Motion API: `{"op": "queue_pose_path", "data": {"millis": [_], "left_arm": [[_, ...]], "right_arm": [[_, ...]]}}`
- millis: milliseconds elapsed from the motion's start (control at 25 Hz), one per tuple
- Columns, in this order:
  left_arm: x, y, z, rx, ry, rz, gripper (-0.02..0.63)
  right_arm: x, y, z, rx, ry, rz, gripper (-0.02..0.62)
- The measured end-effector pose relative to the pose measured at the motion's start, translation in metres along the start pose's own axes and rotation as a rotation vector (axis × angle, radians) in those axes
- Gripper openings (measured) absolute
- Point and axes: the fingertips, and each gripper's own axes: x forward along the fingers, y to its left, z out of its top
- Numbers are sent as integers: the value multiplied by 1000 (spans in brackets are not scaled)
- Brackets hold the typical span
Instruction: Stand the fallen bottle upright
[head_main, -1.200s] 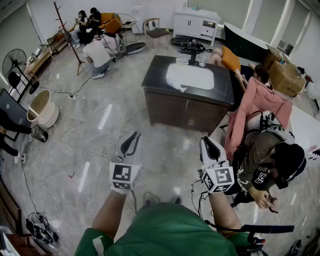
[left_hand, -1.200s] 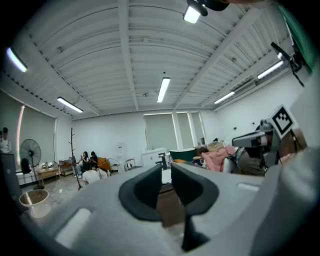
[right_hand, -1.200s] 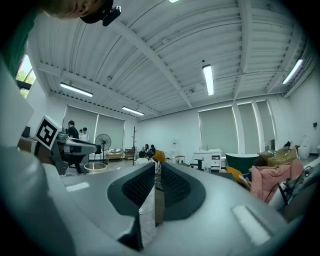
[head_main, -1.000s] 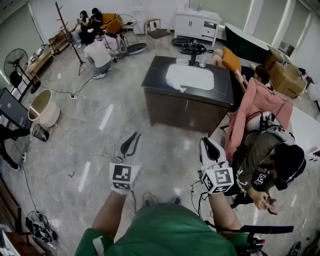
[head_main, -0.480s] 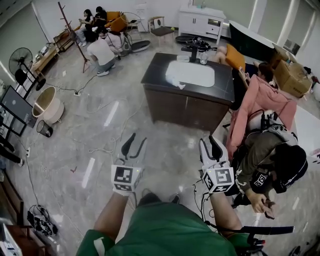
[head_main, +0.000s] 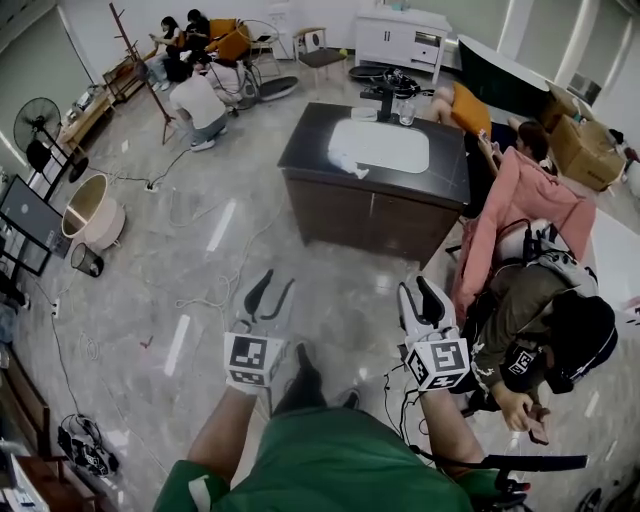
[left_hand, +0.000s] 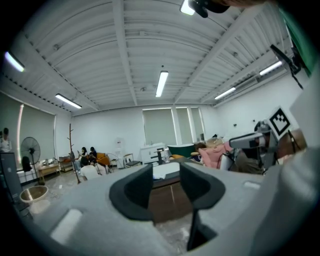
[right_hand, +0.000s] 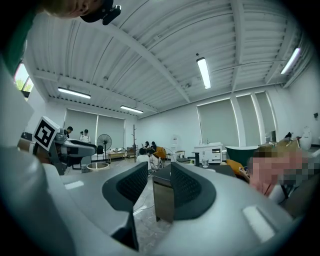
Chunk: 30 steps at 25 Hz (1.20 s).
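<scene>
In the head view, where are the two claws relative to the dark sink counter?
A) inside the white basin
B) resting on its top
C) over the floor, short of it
C: left claw and right claw hang over the floor, the sink counter farther ahead.

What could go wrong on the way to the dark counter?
1. Cables trail over the floor between the person and the counter: likely trip or snag.
2. A seated person is close beside the right gripper, whose jaws stand open and empty: a sideways swing could hit them.
3. No fallen bottle can be made out on the counter from here, so the target may be misjudged.
</scene>
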Motion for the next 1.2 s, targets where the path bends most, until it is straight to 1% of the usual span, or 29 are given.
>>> {"op": "queue_pose_path", "data": {"millis": [120,280,440,520,720,920,1080,1200], "left_arm": [[29,6,-1,-6,-9,-34,166],[65,36,-2,4,-17,-63,164],[110,71,-22,-53,11,-123,161],[132,90,-29,-55,13,-142,160],[180,149,-34,-63,-14,-152,152],[211,198,-42,-87,-20,-172,150],[228,224,-51,-85,-16,-183,149],[240,233,-56,-71,-10,-197,149]], "right_arm": [[18,-14,-1,-11,8,-28,128],[58,-23,4,-20,18,-59,127],[113,-25,4,-22,55,-84,127],[142,-25,6,-28,67,-96,127],[209,-22,19,-58,82,-135,127],[257,-19,25,-72,101,-182,127],[285,-15,21,-78,113,-195,127],[299,-13,18,-84,129,-195,127]]}}
